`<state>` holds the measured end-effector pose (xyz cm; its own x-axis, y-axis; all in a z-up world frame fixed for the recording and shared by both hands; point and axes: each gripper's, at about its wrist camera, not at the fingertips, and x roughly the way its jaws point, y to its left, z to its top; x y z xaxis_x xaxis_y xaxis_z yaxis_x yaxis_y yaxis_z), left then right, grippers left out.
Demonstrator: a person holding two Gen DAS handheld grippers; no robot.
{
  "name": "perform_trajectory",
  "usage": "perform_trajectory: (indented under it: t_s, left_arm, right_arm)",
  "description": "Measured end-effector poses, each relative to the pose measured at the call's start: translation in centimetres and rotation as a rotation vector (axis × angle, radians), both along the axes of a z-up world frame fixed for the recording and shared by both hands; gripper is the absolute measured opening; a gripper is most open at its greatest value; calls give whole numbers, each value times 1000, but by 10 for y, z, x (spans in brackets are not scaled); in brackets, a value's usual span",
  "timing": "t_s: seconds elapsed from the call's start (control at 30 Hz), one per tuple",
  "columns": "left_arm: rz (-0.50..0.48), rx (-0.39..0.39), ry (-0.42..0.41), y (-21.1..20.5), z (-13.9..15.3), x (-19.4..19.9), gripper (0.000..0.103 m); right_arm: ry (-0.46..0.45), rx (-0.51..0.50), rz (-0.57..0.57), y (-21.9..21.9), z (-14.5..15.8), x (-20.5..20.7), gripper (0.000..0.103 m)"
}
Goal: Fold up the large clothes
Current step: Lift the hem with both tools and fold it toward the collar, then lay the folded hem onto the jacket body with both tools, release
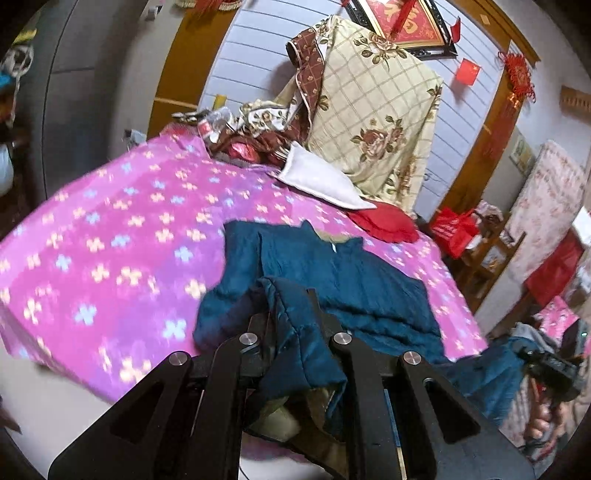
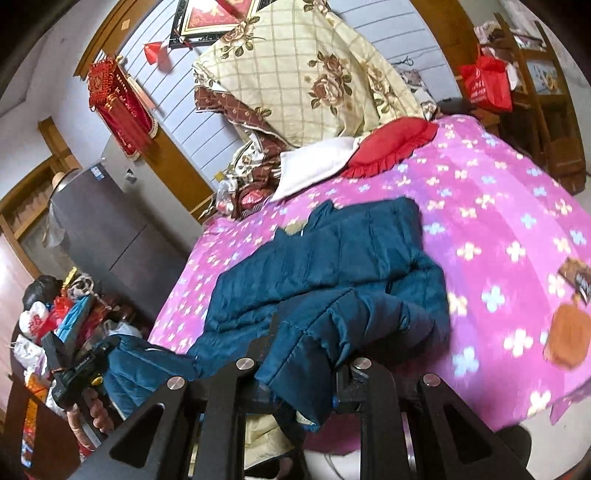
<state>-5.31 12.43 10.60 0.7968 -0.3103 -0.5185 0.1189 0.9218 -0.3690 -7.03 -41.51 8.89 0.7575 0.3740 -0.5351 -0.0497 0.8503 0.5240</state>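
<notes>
Left gripper (image 1: 291, 325): closed tight on a fold of the teal quilted jacket (image 1: 343, 280) at the garment's near edge; fabric bunched between the jaws and draped down over the black linkage, cream lining exposed below. Right gripper (image 2: 306, 347): nearly closed, clamped on another part of the same near edge, a thick quilted fold pinched between the jaws and hanging over the mechanism.

From the left wrist view: right gripper seen at far right, carried in a person's hand (image 1: 546, 421), a strip of teal fabric stretched toward it. From the right wrist view: left gripper seen at lower left, likewise held in a hand (image 2: 92, 413), teal fabric trailing to it.

Jacket: spread on the pink flowered bedspread (image 1: 122, 229), near edge raised off the bed by both grippers, remaining body lying creased toward the far side, collar end farthest away.

Beyond the jacket: red frilled cushion (image 2: 388, 146) and white pillow (image 2: 314, 166) touching each other on the bedspread. Behind those: cream rose-print quilt (image 1: 373, 122) heaped against the panelled headboard (image 1: 251, 74). On the wall above: framed red decoration (image 1: 402, 22). Beside the bed, on the right in both views: red bag (image 2: 487, 85) on wooden furniture.
</notes>
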Motion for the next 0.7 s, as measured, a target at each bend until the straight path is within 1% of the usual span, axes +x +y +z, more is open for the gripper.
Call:
perform_trajectory:
  t_s: [0.2,0.37,0.53,0.7]
  left_arm:
    - [30,64,-16,-12,9,48,9]
    - [65,108,16,-20,10,98,9]
    - [100,131,68,-25,1,154,9]
    - [120,165,127,-37,-15,210,9]
  right_arm:
    - [4,-45,-22,-1,13,44,18]
    - [27,-65,-42,-6,18,96,18]
    - [64,-77,-59,-9,12,150,18]
    - [116,-92,-75,-12,-4,204,18]
